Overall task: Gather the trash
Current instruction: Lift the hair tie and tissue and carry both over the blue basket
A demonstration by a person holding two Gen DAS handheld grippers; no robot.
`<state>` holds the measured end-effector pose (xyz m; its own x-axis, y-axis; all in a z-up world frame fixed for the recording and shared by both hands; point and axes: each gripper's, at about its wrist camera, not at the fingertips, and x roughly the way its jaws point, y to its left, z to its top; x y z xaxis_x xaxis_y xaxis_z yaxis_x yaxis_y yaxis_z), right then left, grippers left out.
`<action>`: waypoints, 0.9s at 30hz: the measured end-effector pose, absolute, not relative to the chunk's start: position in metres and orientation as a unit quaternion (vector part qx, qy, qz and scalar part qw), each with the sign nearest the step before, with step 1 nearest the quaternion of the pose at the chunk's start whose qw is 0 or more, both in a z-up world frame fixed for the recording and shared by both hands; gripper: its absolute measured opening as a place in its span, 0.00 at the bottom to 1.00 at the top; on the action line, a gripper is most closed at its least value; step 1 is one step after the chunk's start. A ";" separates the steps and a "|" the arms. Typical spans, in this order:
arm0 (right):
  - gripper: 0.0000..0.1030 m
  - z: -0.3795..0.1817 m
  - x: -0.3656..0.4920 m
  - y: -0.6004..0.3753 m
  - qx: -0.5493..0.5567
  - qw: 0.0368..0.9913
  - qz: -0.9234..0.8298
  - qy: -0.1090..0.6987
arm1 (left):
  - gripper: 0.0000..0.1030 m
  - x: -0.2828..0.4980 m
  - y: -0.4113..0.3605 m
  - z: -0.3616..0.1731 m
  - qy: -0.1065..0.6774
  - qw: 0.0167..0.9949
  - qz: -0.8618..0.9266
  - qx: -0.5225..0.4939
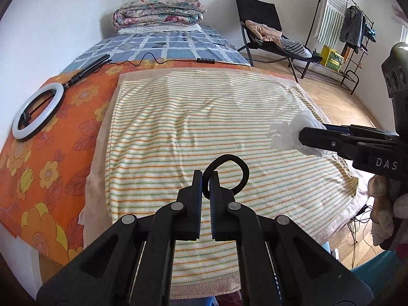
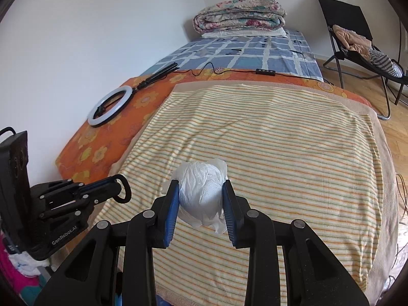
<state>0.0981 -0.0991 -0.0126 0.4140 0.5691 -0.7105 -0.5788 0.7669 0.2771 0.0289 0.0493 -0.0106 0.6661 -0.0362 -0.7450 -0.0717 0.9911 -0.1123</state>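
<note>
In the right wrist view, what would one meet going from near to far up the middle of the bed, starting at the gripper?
Right gripper shut on the crumpled tissue → striped towel → orange floral sheet → blue checked sheet → folded floral quilt.

The crumpled white tissue wad shows only its middle in the right wrist view; both flanks sit behind the blue pads. From the left wrist view, its rear part is covered by the right gripper. The black rubber loop disappears at its left arc between the left gripper and its nearly touching fingers. The metal clothes rack is cut by the frame edge (garments there too small to identify). The bed's near end lies under both grippers' bodies.
</note>
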 end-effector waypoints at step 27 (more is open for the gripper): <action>0.30 -0.053 -0.049 -0.172 -0.065 0.835 0.326 0.439 | 0.03 -0.086 -0.033 -0.065 0.462 0.886 -0.041 -0.023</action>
<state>-0.0495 -0.1723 -0.0535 0.4025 0.4880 -0.7745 -0.6016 0.7787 0.1780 -0.0855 -0.0328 -0.0654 0.5703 -0.0935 -0.8161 0.0504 0.9956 -0.0789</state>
